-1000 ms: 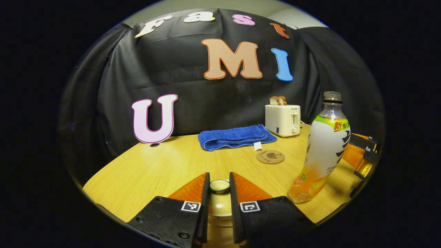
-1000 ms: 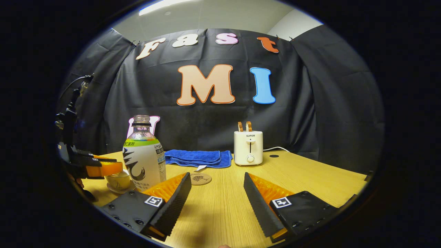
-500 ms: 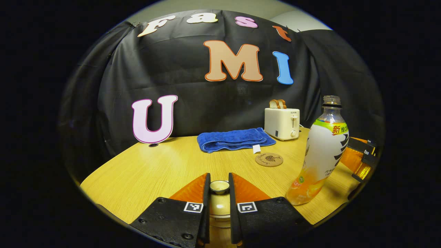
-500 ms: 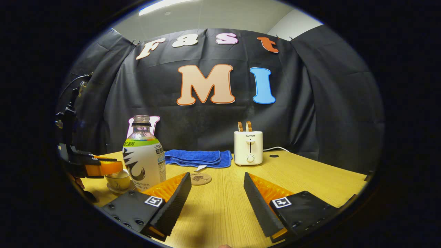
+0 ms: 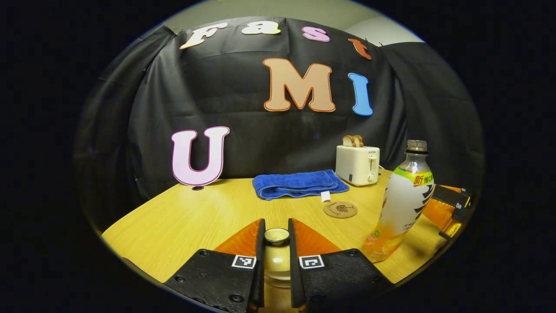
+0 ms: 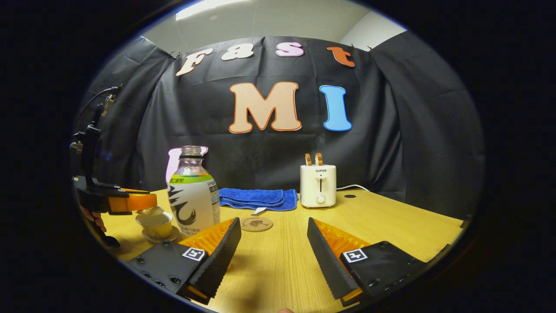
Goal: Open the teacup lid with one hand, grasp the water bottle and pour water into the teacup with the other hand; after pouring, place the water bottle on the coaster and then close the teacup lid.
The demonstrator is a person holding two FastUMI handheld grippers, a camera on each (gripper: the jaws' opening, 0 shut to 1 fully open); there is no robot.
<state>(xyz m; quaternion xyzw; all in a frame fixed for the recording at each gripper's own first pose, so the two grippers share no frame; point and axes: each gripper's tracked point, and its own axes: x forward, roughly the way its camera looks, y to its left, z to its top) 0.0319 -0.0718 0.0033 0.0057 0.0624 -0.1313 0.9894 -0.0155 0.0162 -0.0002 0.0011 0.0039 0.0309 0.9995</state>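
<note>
Above the teacup near the table's left edge, the left gripper pinches the lid by its knob, lifted clear. Just right stands the uncapped water bottle, coaster beyond. Toward the front edge, the right gripper hovers wide open, holding nothing.

On the one wooden table I count one water bottle, uncapped, one teacup on one saucer, and one teacup lid. There is one round coaster, one folded blue towel and one white toaster with two slices of toast sticking up. Two grippers are here: the left gripper and the right gripper.
</note>
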